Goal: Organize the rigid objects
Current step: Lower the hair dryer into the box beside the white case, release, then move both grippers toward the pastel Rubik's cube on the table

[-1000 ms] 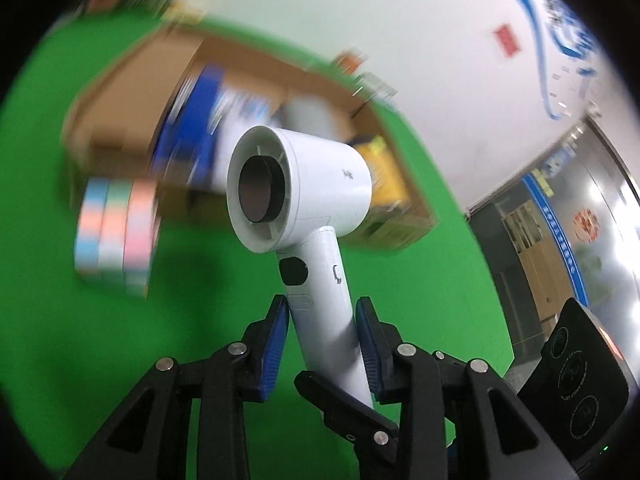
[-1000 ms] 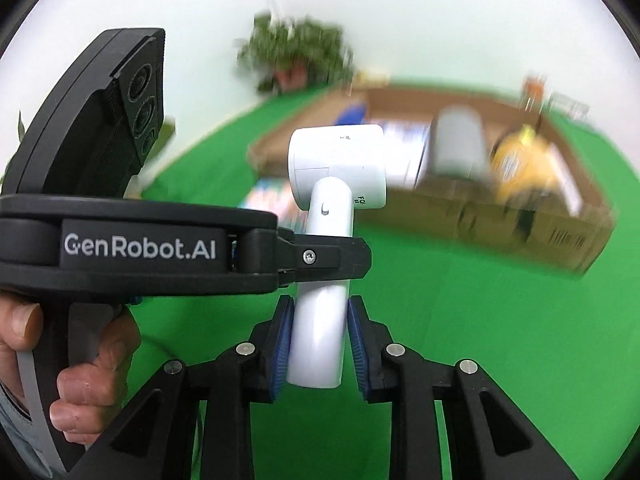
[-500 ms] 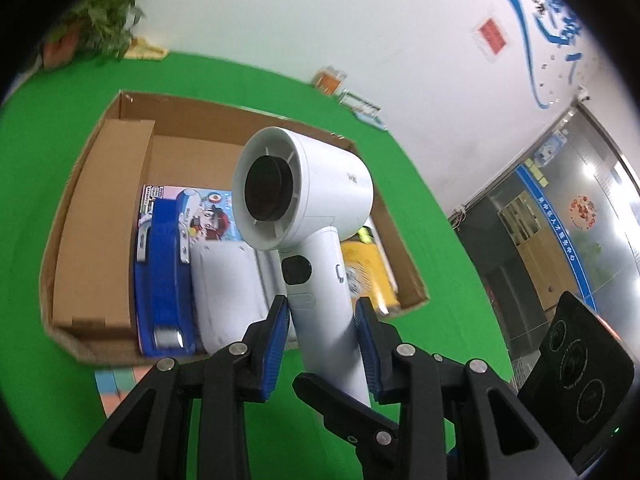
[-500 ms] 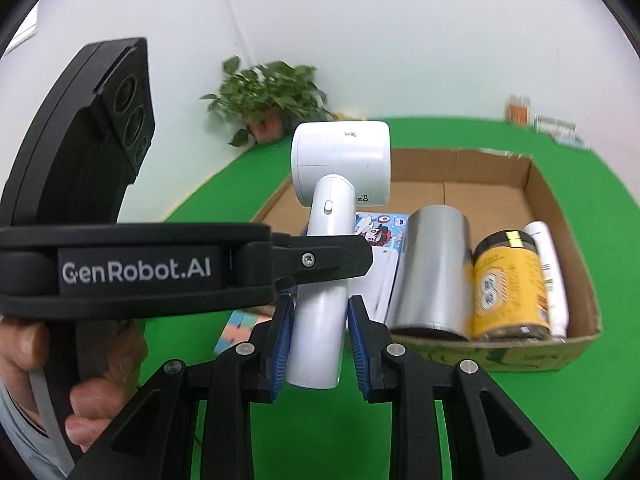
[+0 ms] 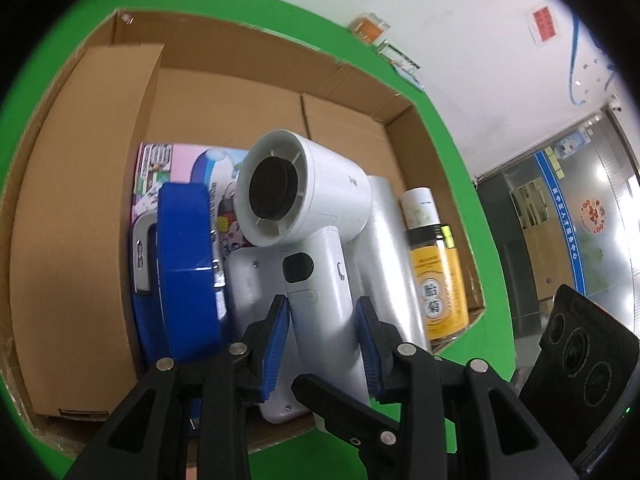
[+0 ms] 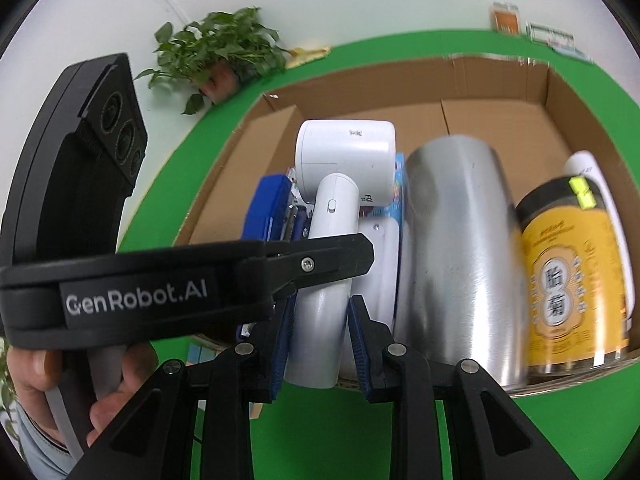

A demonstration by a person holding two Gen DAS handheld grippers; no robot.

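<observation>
White hair dryer [image 5: 316, 216], held by its handle over the open cardboard box [image 5: 80, 184] on the green surface [image 5: 452, 184]. We see the left gripper [image 5: 322, 344] pinching the handle between its blue pads, and the right gripper [image 6: 318, 340] clamped on the same handle lower down. Below the dryer we find a blue case [image 5: 184, 264], a silver cylinder [image 6: 456, 248] and a yellow-labelled jar [image 6: 568, 280] packed side by side.

In the cardboard box [image 6: 500, 92], the jar [image 6: 568, 276] lies right of the metal cylinder [image 6: 460, 248].
</observation>
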